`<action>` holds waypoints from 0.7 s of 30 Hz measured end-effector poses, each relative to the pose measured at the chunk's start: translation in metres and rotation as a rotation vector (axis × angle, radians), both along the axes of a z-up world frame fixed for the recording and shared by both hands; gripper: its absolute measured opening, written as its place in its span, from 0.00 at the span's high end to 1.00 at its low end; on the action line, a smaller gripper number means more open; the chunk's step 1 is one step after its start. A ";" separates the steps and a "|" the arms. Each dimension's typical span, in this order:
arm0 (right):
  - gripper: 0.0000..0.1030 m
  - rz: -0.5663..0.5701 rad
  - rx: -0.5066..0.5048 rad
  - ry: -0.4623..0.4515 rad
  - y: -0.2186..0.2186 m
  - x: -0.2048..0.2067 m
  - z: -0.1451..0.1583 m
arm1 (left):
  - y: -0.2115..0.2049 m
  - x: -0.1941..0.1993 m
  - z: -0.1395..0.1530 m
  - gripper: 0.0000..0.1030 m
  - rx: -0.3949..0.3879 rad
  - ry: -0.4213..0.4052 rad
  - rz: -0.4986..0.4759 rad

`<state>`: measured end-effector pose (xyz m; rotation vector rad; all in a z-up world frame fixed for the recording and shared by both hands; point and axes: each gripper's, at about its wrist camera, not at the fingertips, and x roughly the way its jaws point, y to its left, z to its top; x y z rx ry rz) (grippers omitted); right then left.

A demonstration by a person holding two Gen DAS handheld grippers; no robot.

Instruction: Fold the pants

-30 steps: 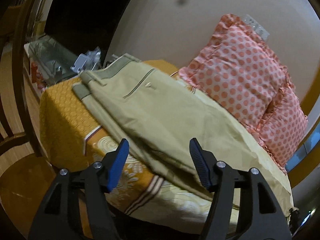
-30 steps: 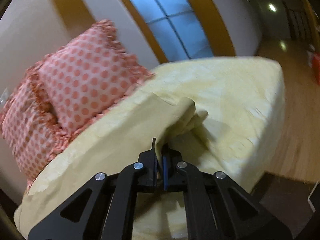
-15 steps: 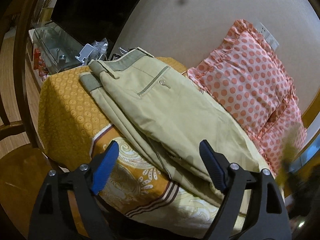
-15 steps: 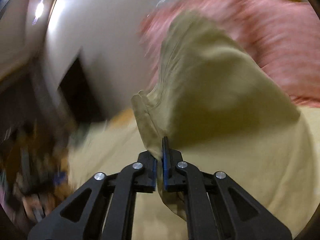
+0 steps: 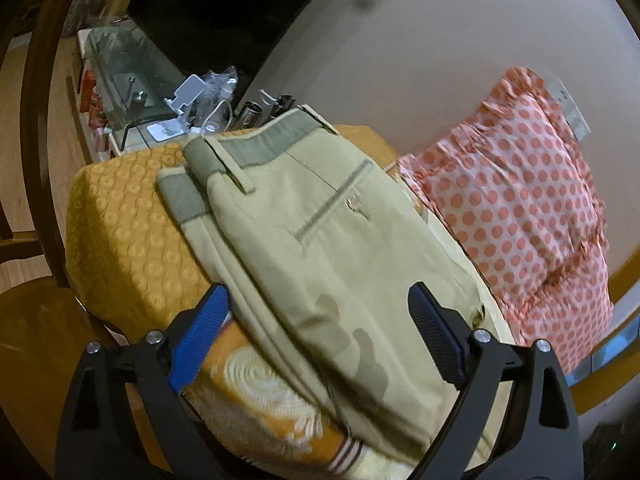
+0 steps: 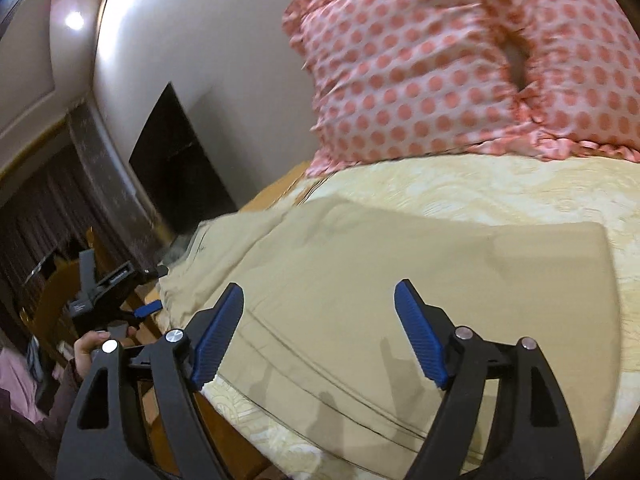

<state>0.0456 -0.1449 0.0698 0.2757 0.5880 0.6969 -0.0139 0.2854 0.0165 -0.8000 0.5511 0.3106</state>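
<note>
Khaki pants lie on the bed with the waistband at the far end and a back pocket facing up. In the right wrist view the pants lie flat, with the leg end folded over them. My left gripper is open and empty, just above the near part of the pants. My right gripper is open and empty, just above the folded cloth. The left gripper also shows in the right wrist view, held in a hand at the bed's left edge.
Pink polka-dot pillows lean on the wall behind the pants. An orange and cream bedspread covers the bed. A cluttered glass side table stands beyond the bed's far end.
My right gripper carried the pant leg end over toward the waistband, then opened and let it go. The pants now lie folded. My left gripper moved closer over the pants, still open.
</note>
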 end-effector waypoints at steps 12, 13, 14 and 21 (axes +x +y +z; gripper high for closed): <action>0.20 -0.107 0.091 -0.007 -0.067 0.002 -0.010 | -0.036 0.048 0.069 0.93 0.256 0.003 -0.106; 0.20 -0.130 0.100 -0.012 -0.077 0.001 -0.009 | -0.056 0.054 0.088 0.94 0.308 -0.040 -0.164; 0.20 -0.165 0.112 -0.021 -0.090 0.001 -0.007 | -0.080 0.059 0.107 0.94 0.359 -0.084 -0.235; 0.19 -0.380 0.233 -0.025 -0.168 -0.011 -0.002 | -0.290 0.064 0.137 0.93 0.604 -0.264 -0.892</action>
